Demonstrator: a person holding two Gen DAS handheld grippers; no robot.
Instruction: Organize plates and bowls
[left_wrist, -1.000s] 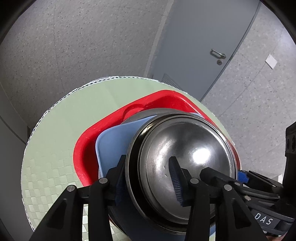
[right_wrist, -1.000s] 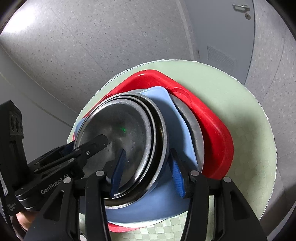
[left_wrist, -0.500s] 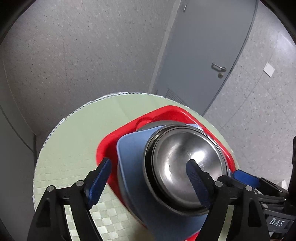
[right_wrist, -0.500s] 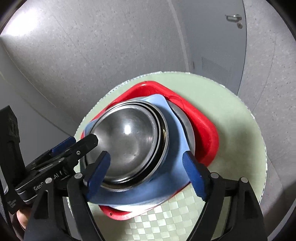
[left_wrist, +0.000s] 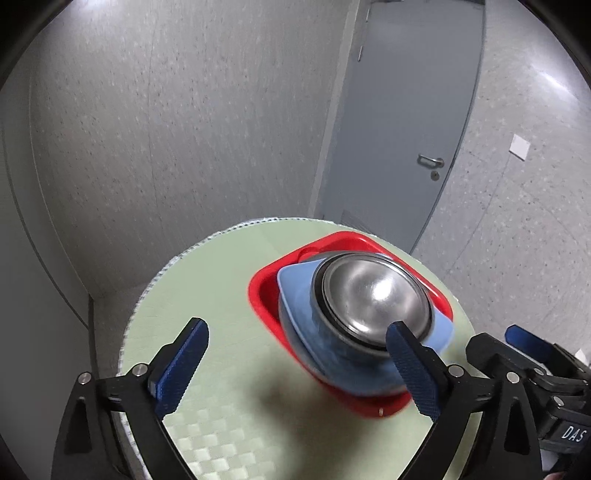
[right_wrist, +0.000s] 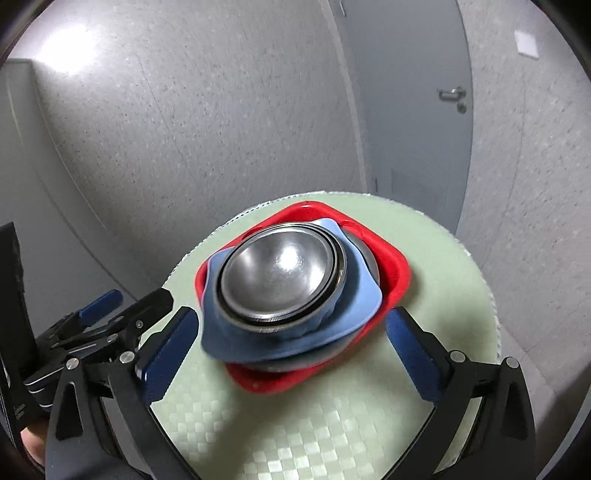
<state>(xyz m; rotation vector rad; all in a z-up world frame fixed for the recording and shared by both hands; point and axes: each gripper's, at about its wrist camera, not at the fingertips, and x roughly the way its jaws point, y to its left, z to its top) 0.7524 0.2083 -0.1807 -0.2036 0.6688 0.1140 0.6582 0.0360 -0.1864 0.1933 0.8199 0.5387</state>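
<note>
Only the right wrist view shows a person's hand (right_wrist: 35, 448).

A round table (right_wrist: 436, 306) stands before a wall (right_wrist: 207, 122), with a door (right_wrist: 417, 110) behind it to the right. On it rests a tray (right_wrist: 397, 273) holding a plate (right_wrist: 360, 299), with nested bowls (right_wrist: 280, 273) stacked on top.

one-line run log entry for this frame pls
phase: release | left gripper: open, just opened, empty | right gripper: open, just opened, empty | steel bowls: nested in blue dish, on red tray
</note>
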